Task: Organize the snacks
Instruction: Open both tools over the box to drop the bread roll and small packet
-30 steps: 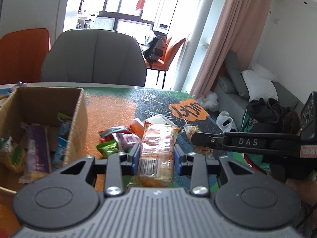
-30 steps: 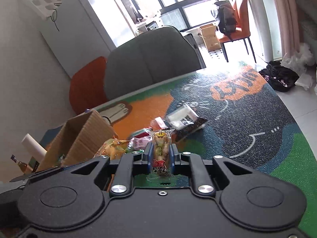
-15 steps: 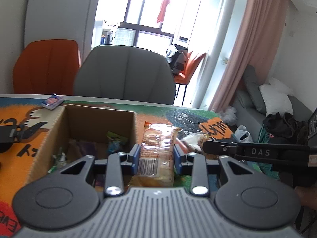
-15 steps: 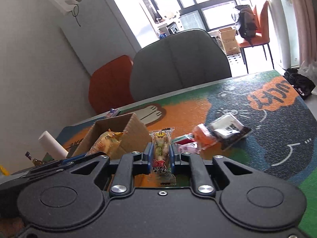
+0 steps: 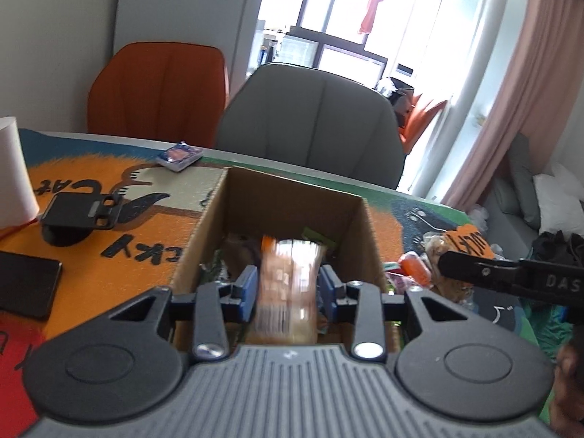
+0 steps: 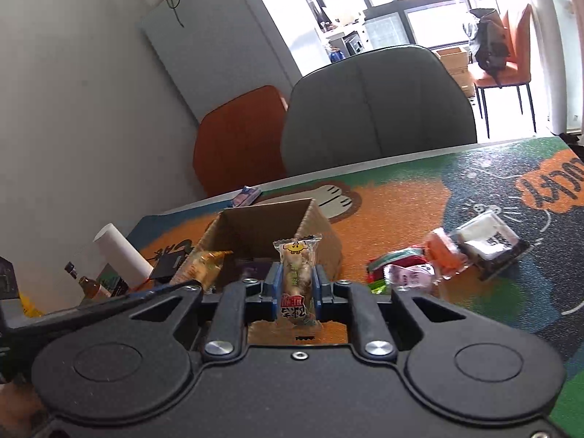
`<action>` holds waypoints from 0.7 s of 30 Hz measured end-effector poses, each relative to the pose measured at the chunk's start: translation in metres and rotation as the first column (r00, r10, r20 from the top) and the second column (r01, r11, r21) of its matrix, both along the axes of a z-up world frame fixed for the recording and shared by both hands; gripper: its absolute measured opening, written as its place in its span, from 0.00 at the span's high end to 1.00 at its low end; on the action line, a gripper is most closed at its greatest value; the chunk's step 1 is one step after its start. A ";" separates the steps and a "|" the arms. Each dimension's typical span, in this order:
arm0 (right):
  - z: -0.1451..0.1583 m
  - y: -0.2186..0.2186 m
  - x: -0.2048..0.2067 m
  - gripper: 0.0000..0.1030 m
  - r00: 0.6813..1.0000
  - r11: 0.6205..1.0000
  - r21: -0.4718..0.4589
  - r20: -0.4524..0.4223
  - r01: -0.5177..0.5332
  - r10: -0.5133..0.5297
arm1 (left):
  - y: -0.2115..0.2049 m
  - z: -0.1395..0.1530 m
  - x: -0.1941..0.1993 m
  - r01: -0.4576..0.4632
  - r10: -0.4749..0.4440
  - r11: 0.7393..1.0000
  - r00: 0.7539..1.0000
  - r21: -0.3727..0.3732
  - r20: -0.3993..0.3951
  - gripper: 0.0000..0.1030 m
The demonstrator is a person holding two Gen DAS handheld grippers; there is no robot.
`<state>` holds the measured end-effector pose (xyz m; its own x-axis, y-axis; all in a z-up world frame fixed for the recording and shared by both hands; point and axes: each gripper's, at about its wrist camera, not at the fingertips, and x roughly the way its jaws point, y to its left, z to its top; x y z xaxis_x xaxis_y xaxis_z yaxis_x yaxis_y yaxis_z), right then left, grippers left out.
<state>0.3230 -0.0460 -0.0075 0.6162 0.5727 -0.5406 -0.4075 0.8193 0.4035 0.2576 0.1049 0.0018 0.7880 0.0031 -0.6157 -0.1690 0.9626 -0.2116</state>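
My left gripper hangs over the open cardboard box, and its jaws are opening. A long orange snack pack is between them, blurred and slipping down toward the snacks inside the box. My right gripper is shut on a small clear snack pack with a yellow face and a red label, just in front of the box. In the right wrist view the orange pack shows above the box's left wall. Loose snacks lie on the mat to the right.
A black phone, a black stand, a white roll and a small blue pack lie left of the box. A grey chair and an orange chair stand behind the table. Small bottles stand at the far left.
Both grippers have swung left from the snack pile to the box. The left one is now over the box opening, and the orange pack has gone blurred between its widening jaws.
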 end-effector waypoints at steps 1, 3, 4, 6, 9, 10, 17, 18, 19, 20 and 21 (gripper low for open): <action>0.001 0.004 0.000 0.85 1.000 1.000 -0.001 0.001 -0.006 0.006 | 0.001 -0.001 -0.001 -0.012 0.012 1.000 1.000 0.006 0.001 0.64; 0.002 0.011 -0.001 0.85 1.000 1.000 -0.001 0.003 -0.021 0.021 | 0.004 -0.001 -0.005 -0.017 0.017 1.000 1.000 0.009 0.006 0.60; 0.003 0.016 -0.001 0.85 1.000 1.000 -0.003 0.003 -0.028 0.028 | 0.005 0.000 -0.007 -0.014 0.014 1.000 1.000 0.006 0.008 0.58; 0.003 0.023 -0.001 0.85 0.999 0.999 -0.009 0.003 -0.039 0.039 | 0.006 0.002 -0.012 -0.012 0.012 1.000 1.000 0.004 0.016 0.54; 0.001 0.033 0.000 0.85 0.999 0.998 -0.009 -0.003 -0.054 0.054 | 0.009 0.007 -0.020 -0.021 0.021 1.000 0.999 0.006 0.031 0.46; 0.000 0.036 0.001 0.85 0.998 0.998 -0.009 -0.006 -0.058 0.058 | 0.010 0.008 -0.023 -0.024 0.024 1.000 0.999 0.007 0.033 0.44; -0.007 0.055 0.005 0.85 0.996 0.997 -0.015 -0.037 -0.080 0.080 | 0.029 0.012 -0.039 -0.070 0.070 0.998 0.997 -0.002 0.038 0.26; -0.009 0.058 0.005 0.85 0.996 0.996 -0.017 -0.041 -0.084 0.083 | 0.032 0.012 -0.041 -0.082 0.082 0.997 0.996 -0.005 0.033 0.25; -0.010 0.060 0.006 0.85 0.995 0.996 -0.016 -0.045 -0.088 0.087 | 0.035 0.011 -0.043 -0.094 0.094 0.996 0.995 -0.008 0.029 0.25; -0.011 0.063 0.006 0.85 0.995 0.996 -0.013 -0.050 -0.092 0.091 | 0.038 0.011 -0.045 -0.106 0.106 0.994 0.994 -0.012 0.024 0.24; -0.012 0.065 0.007 0.85 0.994 0.995 -0.009 -0.055 -0.097 0.096 | 0.041 0.010 -0.047 -0.119 0.119 0.993 0.993 -0.015 0.019 0.24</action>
<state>0.3296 0.0194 -0.0194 0.5277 0.6215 -0.5791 -0.4624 0.7820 0.4180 0.2106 0.1464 0.0119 0.7947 0.0891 -0.6004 -0.2778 0.9329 -0.2292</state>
